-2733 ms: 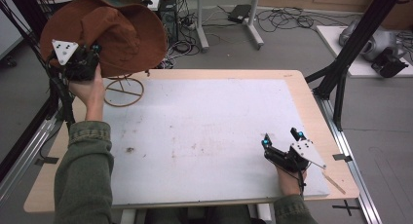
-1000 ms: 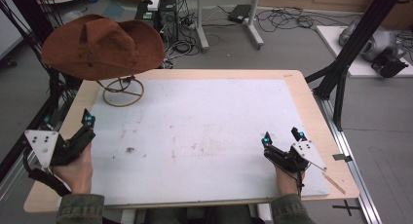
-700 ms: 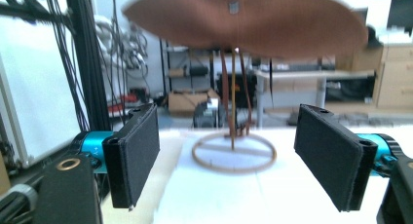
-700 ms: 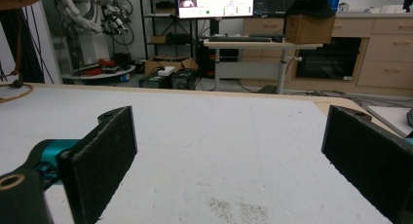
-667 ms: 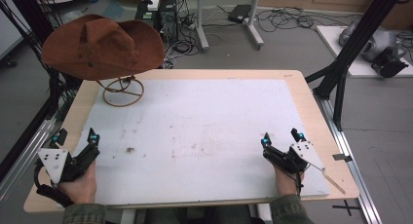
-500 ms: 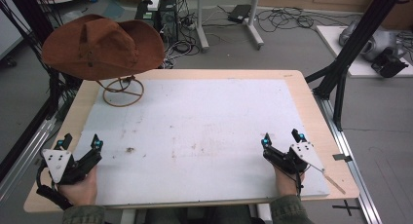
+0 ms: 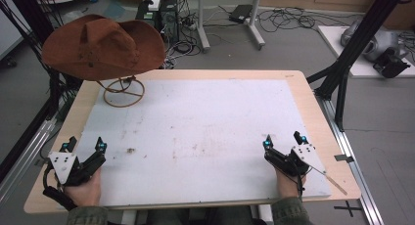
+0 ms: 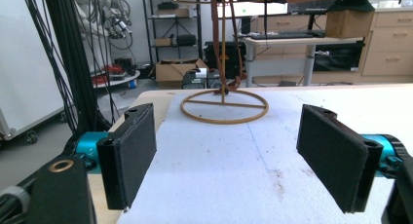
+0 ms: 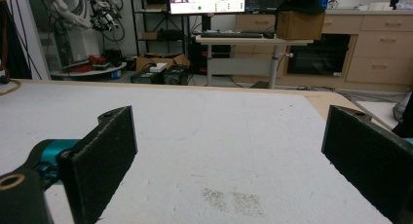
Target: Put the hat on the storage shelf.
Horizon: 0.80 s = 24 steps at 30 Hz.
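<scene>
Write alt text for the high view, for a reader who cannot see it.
A brown felt cowboy hat sits on a thin wire hat stand at the far left corner of a white-topped wooden table. At the near edge, the person's left gripper and right gripper rest far apart, jaws open, holding nothing.

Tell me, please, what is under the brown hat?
The brown hat sits on top of a wire stand, whose ring-shaped base rests on the white table mat. The top of the stand is covered by the hat, so it cannot be seen.
</scene>
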Tool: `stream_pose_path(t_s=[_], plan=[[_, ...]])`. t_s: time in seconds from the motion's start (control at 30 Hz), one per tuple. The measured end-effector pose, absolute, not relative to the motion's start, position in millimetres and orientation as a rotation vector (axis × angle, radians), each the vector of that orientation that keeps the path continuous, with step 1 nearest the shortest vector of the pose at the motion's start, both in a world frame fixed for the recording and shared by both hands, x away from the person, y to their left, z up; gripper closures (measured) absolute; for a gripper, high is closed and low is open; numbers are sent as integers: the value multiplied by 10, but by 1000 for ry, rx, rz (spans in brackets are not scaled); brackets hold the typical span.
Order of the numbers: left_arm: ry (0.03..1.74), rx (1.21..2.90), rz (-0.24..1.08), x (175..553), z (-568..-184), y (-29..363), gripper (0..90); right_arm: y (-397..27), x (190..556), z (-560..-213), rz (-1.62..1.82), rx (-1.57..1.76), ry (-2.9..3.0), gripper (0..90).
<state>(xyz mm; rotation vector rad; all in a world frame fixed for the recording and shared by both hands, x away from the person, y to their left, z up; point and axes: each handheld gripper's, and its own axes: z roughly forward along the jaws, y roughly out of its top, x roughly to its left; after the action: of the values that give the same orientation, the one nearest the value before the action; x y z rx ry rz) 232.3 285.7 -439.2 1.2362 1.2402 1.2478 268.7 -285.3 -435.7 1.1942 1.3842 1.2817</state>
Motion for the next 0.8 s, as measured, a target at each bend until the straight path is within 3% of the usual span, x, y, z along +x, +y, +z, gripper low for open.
stream_pose_path(t_s=[0.8], plan=[[1255,1258,1200,2333,-4421,2891,227,-2879,2700,-4379,1296,1223,1395,51]])
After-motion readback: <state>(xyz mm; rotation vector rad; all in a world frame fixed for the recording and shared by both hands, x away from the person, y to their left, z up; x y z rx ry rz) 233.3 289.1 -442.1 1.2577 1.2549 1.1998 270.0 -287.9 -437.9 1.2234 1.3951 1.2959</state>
